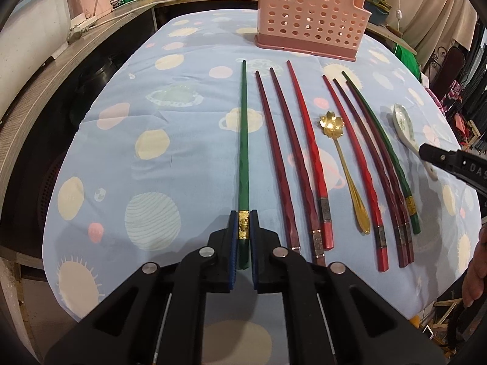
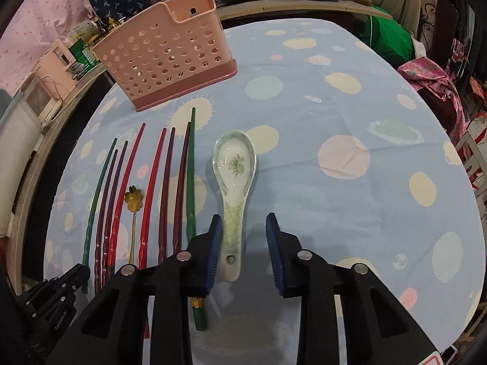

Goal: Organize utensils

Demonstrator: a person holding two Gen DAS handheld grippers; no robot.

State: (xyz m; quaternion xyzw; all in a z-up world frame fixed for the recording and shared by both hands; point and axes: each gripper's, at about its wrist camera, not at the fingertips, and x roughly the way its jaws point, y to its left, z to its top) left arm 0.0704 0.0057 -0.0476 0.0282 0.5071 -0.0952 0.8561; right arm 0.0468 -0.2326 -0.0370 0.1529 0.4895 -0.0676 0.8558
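Note:
My left gripper point(image 1: 244, 216) is shut on the thick gold-banded end of a green chopstick point(image 1: 243, 140), which lies along the blue cloth pointing at the pink perforated holder point(image 1: 307, 15). To its right lie several red and maroon chopsticks point(image 1: 307, 152), a gold flower spoon point(image 1: 331, 124) and a second green chopstick point(image 1: 377, 140). In the right wrist view, my right gripper point(image 2: 243, 217) straddles the handle of a white ceramic spoon point(image 2: 236, 164). The left pad sits close to the handle and the right pad stands clear, so it is open.
The pink holder point(image 2: 167, 60) stands at the far end of the patterned tablecloth point(image 2: 334, 106). A wooden counter point(image 1: 36, 97) with a pink kettle and jars curves along the left. The second green chopstick point(image 2: 191, 182) lies just beside the ceramic spoon. A hand point(image 1: 476, 273) shows at the right edge.

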